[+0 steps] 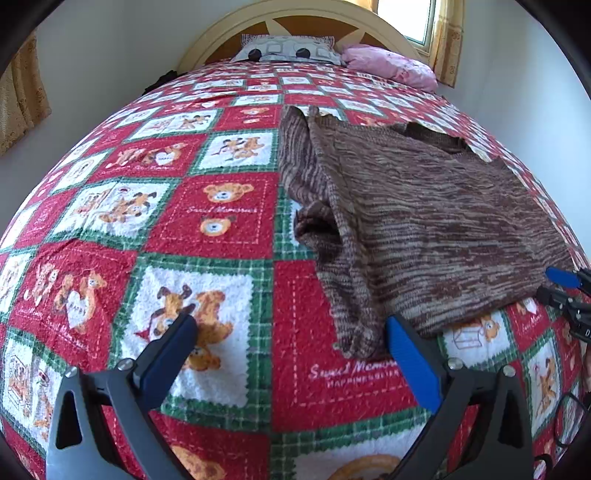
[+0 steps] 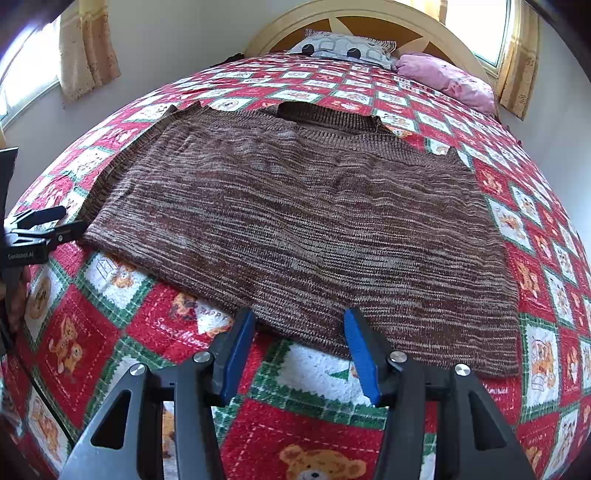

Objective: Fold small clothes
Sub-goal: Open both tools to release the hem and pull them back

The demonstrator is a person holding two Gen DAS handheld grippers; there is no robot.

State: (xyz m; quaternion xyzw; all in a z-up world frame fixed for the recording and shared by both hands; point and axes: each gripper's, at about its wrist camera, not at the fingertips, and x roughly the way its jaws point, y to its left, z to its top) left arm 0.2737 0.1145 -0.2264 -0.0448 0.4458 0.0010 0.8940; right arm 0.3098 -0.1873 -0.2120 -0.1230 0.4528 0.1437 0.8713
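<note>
A brown striped knit sweater (image 2: 295, 221) lies spread flat on the bed, neck toward the headboard. In the left wrist view the sweater (image 1: 424, 221) shows its left sleeve folded in over the body. My left gripper (image 1: 291, 325) is open and empty above the quilt, just left of the sweater's near left corner. My right gripper (image 2: 299, 321) is open and empty, its fingertips over the sweater's near hem. The right gripper also shows at the right edge of the left wrist view (image 1: 565, 291), and the left gripper at the left edge of the right wrist view (image 2: 48, 225).
The bed carries a red, green and white teddy-bear quilt (image 1: 207, 229). A grey patterned pillow (image 2: 343, 46) and a pink pillow (image 2: 447, 79) lie by the wooden headboard (image 1: 295, 18). Walls and curtained windows flank the bed.
</note>
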